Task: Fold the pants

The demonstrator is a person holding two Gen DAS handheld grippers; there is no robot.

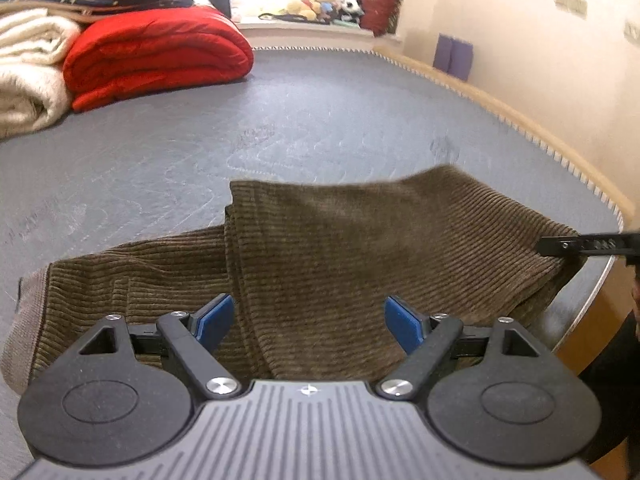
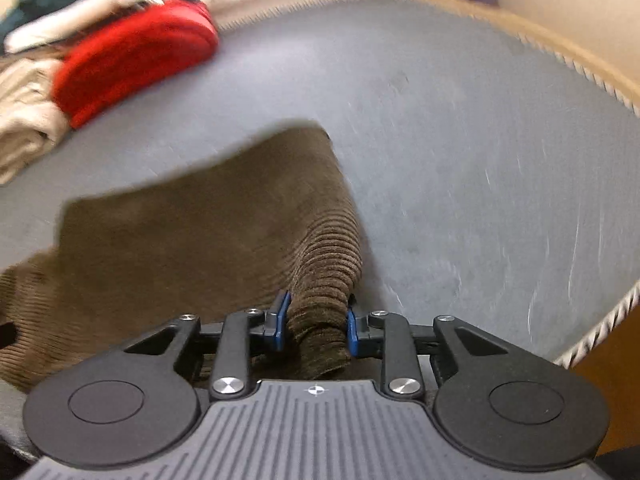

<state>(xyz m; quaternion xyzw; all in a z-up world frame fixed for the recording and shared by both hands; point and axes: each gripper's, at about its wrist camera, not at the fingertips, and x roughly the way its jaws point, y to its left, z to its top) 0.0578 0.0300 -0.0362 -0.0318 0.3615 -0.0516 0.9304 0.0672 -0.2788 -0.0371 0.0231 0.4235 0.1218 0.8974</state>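
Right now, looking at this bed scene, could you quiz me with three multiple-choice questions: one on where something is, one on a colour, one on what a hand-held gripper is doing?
1. Where does the red quilt lie on the grey mattress?
A. far left, beside cream blankets
B. on top of the pants
C. on the floor

2. What colour are the corduroy pants?
A. blue
B. brown
C. white

3. What is the right hand-held gripper doing?
A. standing wide open over bare mattress
B. holding a plush toy
C. pinching a bunched edge of the pants

Answers:
1 A, the quilt sits at the far left against the blankets.
2 B, the ribbed cloth is brown in both views.
3 C, its blue pads press on the cloth, while the left hand-held gripper stands open above the pants.
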